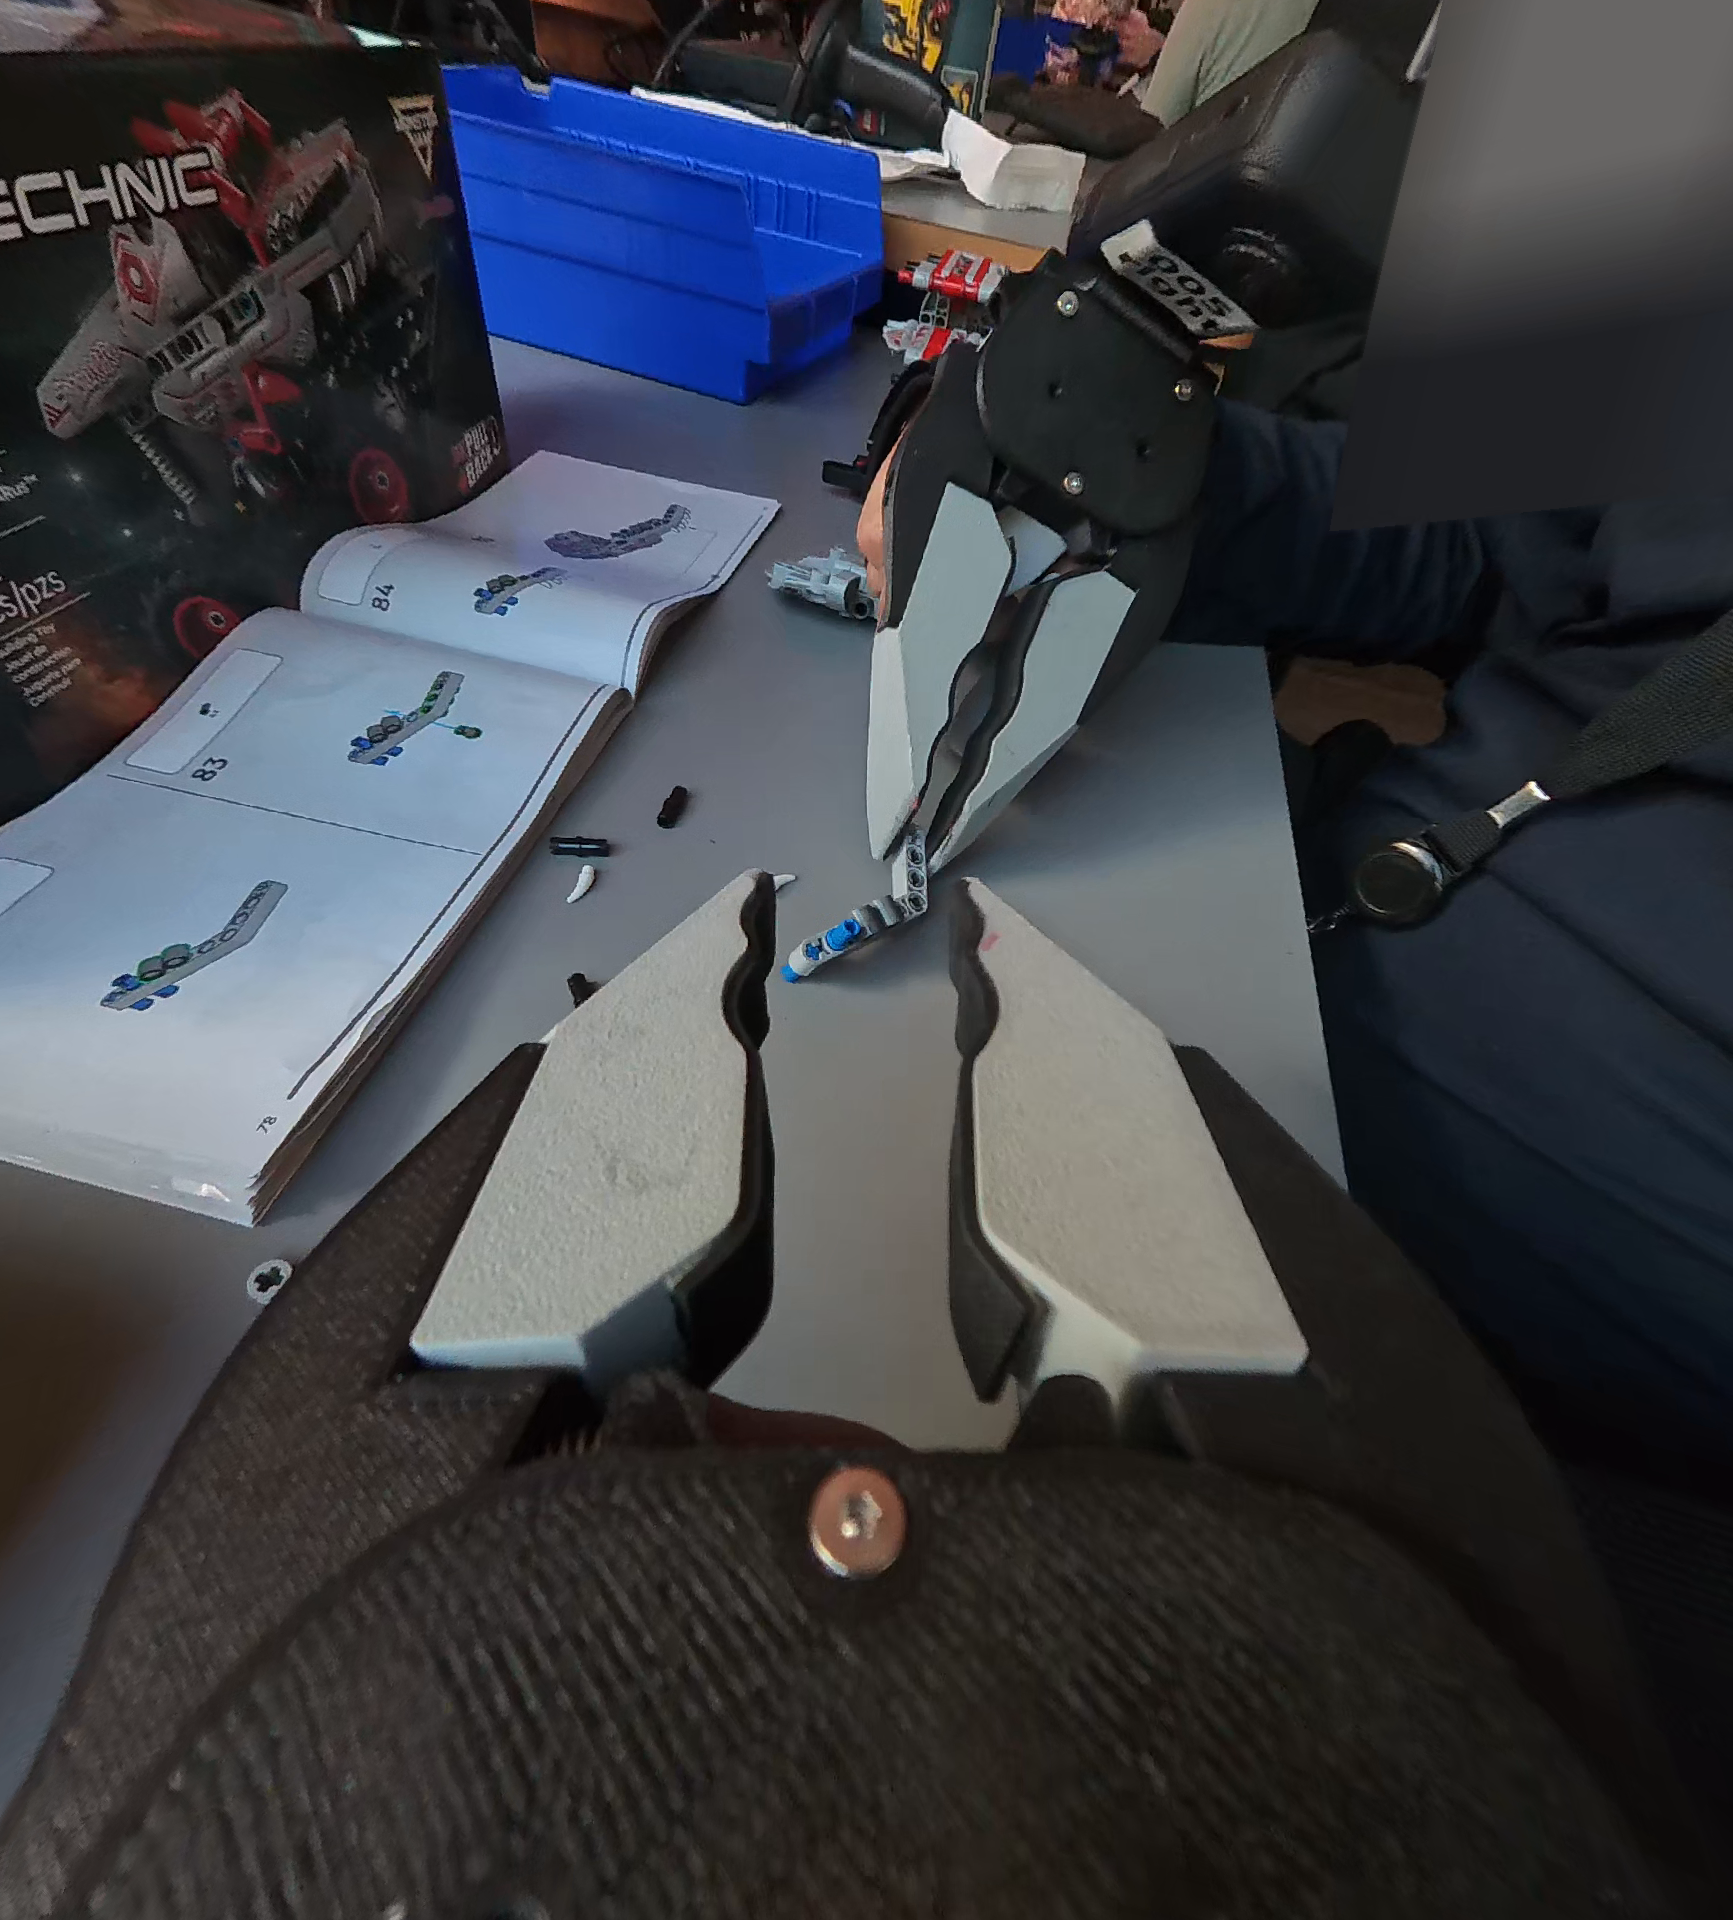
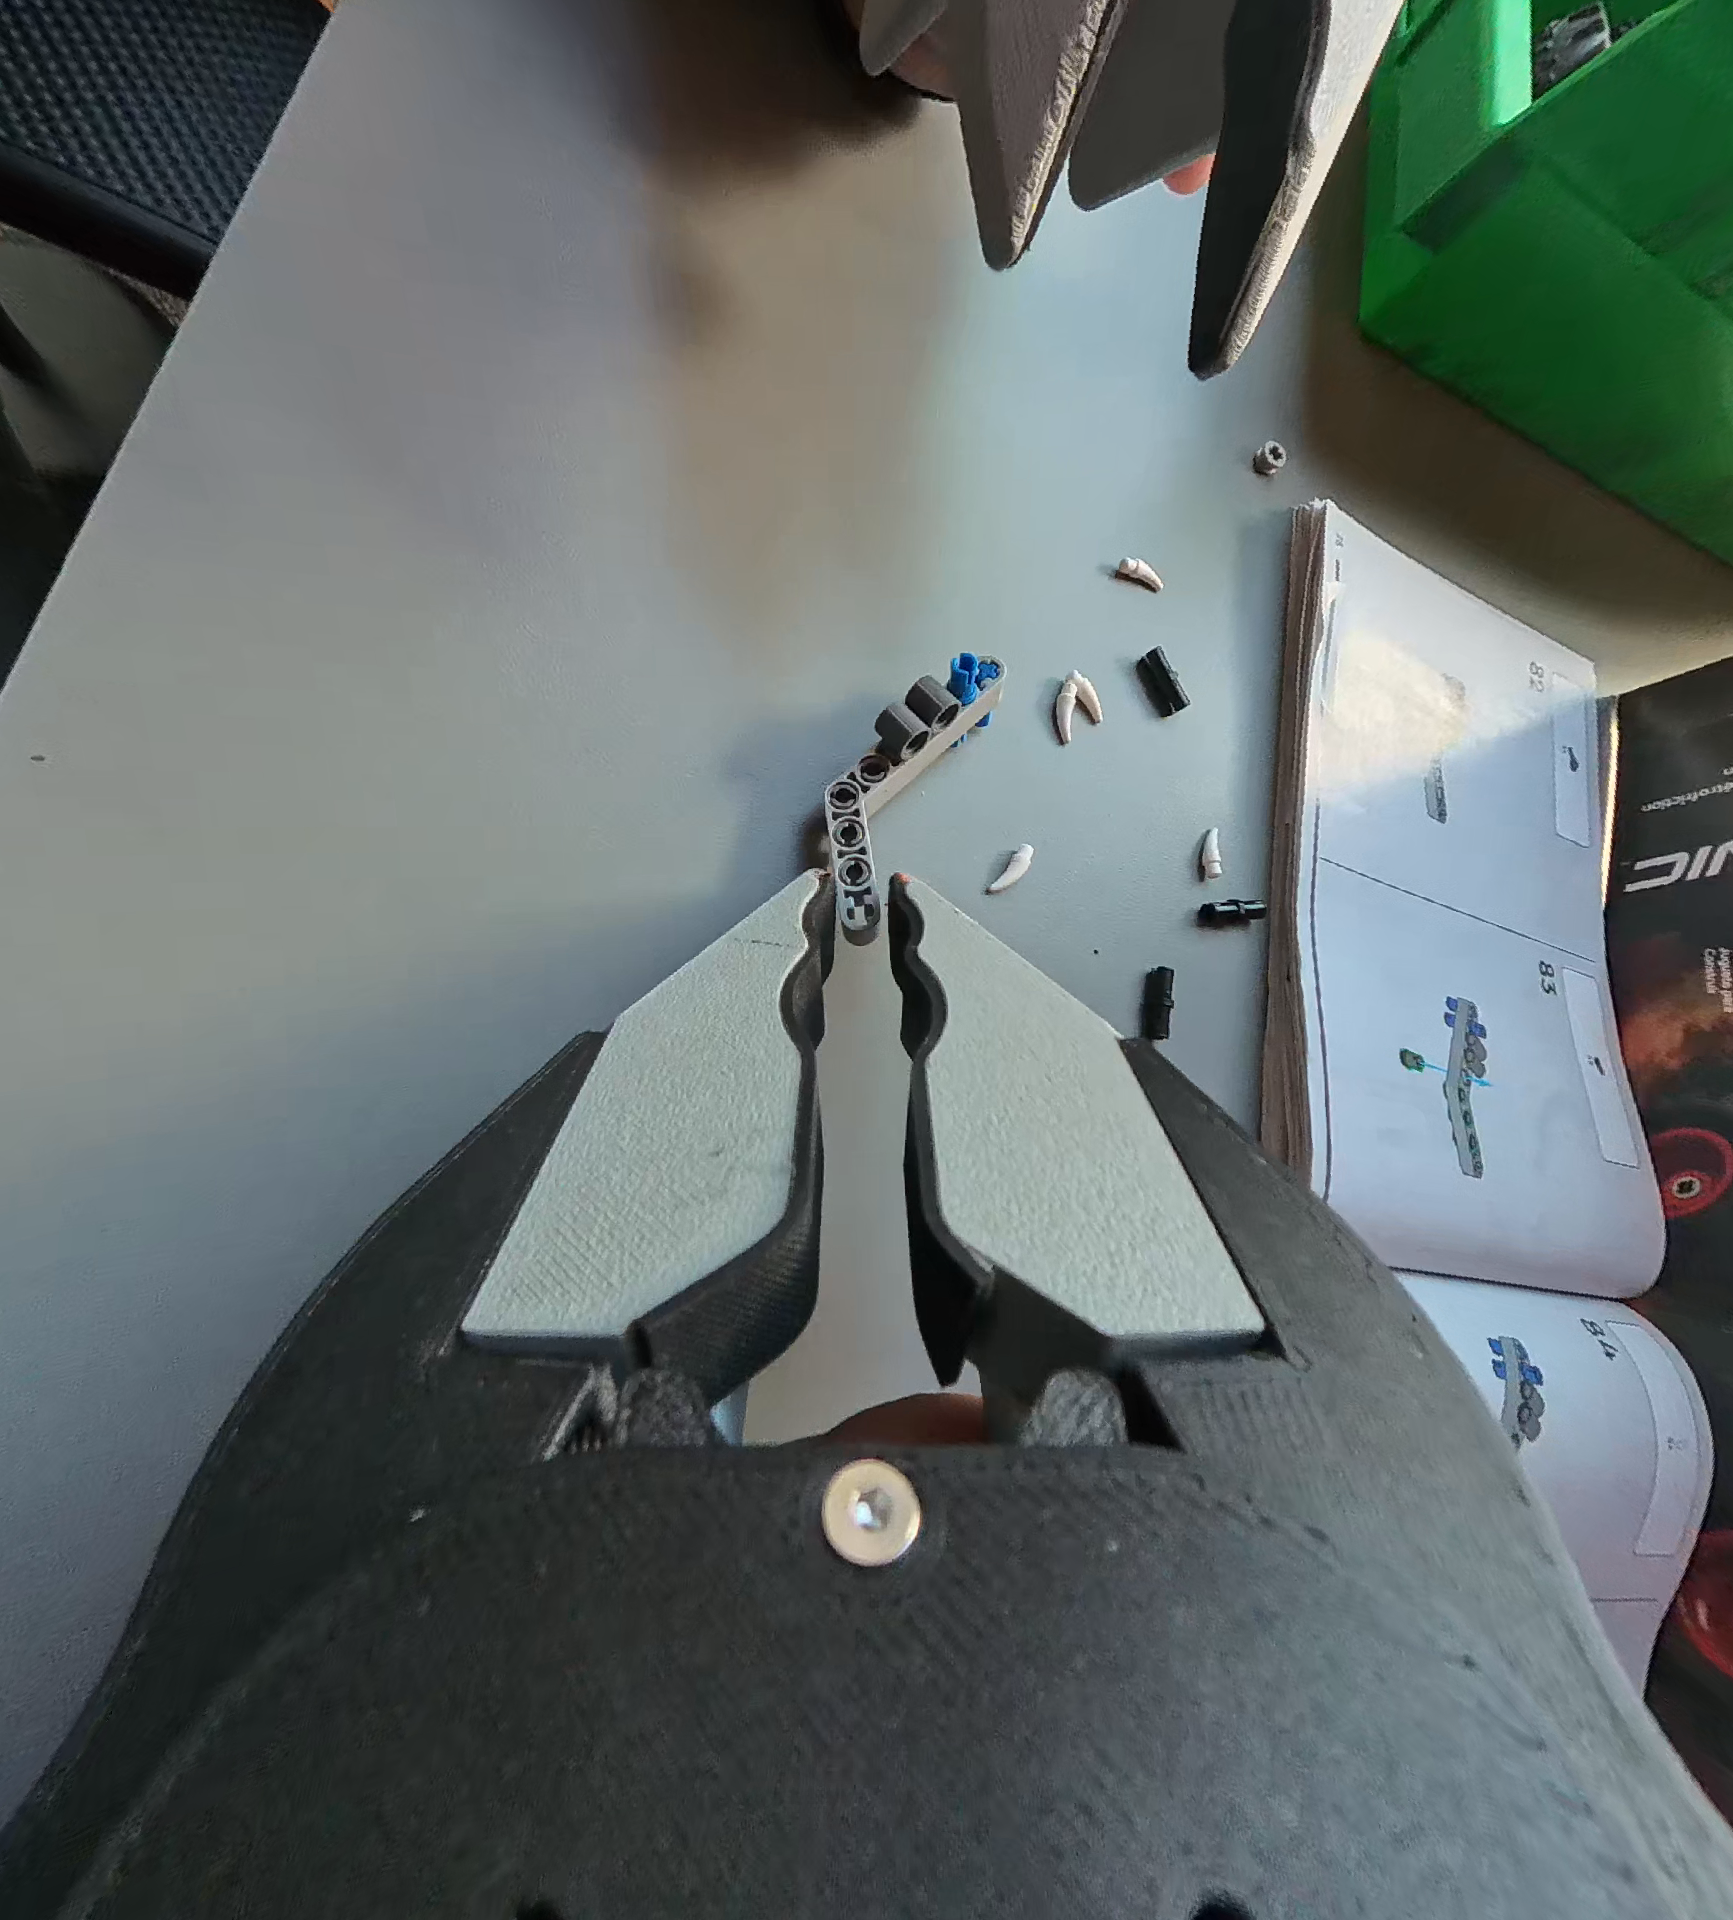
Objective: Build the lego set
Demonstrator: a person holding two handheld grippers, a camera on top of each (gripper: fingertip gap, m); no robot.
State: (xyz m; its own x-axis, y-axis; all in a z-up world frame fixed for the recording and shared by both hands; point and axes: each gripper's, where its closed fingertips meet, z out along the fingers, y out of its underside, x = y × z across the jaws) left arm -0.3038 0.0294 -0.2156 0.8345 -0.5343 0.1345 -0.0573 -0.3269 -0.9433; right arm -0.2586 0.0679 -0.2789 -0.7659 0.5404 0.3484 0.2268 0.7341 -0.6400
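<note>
A grey bent beam (image 1: 862, 925) with blue pins and grey bushes at its far end lies on the grey table (image 1: 820, 727). My right gripper (image 2: 860, 883) is shut on the beam's (image 2: 849, 831) near end; in the left wrist view it (image 1: 914, 847) comes down from above onto that end. My left gripper (image 1: 862, 881) is open and empty, just in front of the beam's pinned end. It shows at the top of the right wrist view (image 2: 1111, 312). Several white tooth pieces (image 2: 1075, 707) and black pins (image 2: 1163, 681) lie loose between the beam and the booklet.
An open instruction booklet (image 1: 322, 831) lies left of the beam, with the set's box (image 1: 166, 312) behind it. A blue bin (image 1: 654, 229), a part-built red and white model (image 1: 945, 281) and a grey sub-assembly (image 1: 826, 582) are farther back. A green bin (image 2: 1620, 260) stands beyond the booklet. The table edge and a seated person are at right. My right fingertips sit around 9 cm from my left ones.
</note>
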